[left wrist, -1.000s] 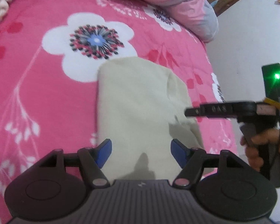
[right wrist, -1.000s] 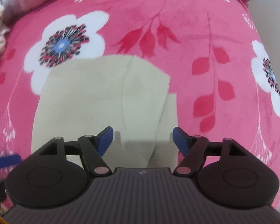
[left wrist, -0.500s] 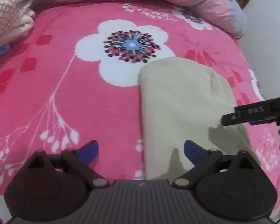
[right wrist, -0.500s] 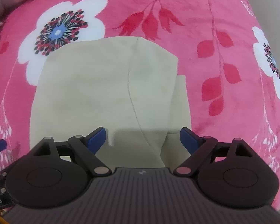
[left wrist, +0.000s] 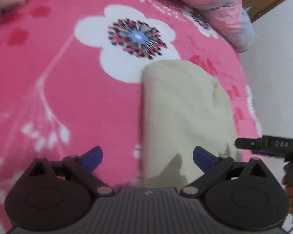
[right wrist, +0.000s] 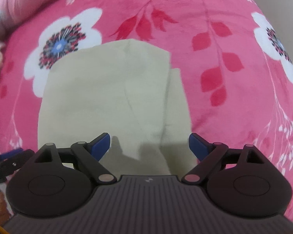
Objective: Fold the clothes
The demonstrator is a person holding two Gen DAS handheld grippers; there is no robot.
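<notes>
While lying folded: beige garment (right wrist: 107, 89) resting on pink blanket (right wrist: 214, 9)
Left gripper (left wrist: 147, 157): gaping, empty
Right gripper (right wrist: 149, 144): hanging released
Risk: snagging blanket, unfolding layers

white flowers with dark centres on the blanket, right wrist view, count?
2: one flower upper left, partly under the beige garment; one at the right edge. More may be hidden.

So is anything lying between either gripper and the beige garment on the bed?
Nothing visible. The left gripper and right gripper both stand open over the beige garment's near end, with only bare cloth and pink blanket beneath them.
</notes>
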